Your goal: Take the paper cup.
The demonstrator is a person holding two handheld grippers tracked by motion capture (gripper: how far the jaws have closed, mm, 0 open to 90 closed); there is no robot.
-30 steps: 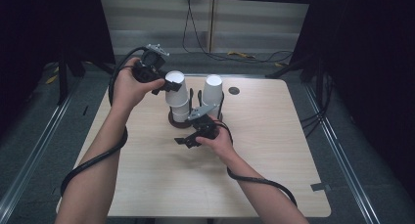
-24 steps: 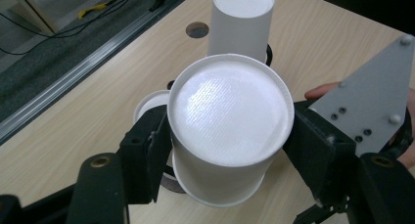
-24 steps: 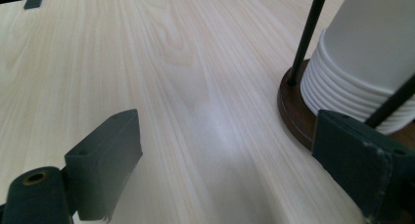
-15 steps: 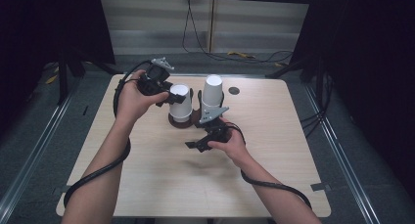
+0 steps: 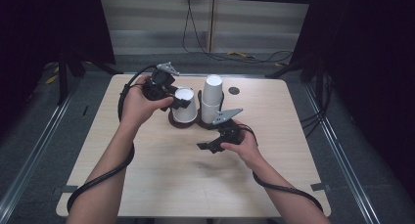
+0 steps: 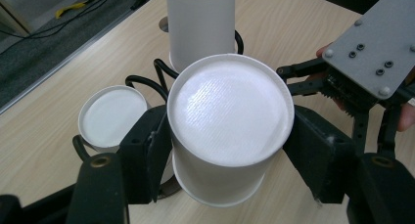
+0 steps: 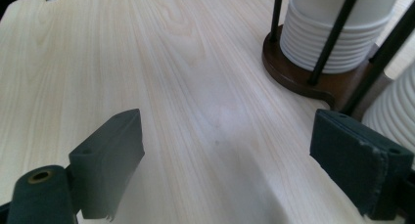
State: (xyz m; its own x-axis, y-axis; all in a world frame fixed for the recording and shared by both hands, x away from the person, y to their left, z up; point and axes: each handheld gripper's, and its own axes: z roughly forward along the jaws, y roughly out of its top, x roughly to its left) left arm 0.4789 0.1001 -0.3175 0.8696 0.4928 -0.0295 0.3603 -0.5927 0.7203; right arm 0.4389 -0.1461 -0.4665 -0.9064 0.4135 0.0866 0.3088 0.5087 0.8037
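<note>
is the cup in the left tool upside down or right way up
Upside down. The left tool clamps the white cup with its closed, flat base facing up and the wider rim pointing down toward the table.

One held paper cup (image 6: 230,131), two cup stacks (image 5: 212,99) (image 6: 111,117) — one wooden holder (image 7: 303,77), two grippers (image 5: 178,100) (image 5: 208,146).

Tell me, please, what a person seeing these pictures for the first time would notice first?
Most striking is the white paper cup, upside down, clamped between the black jaws of the left gripper near the middle of the wooden table. Beside it a tall stack of cups stands in a dark holder with thin black rods. In front of the holder, the right gripper has its jaws wide open over bare wood.
</note>
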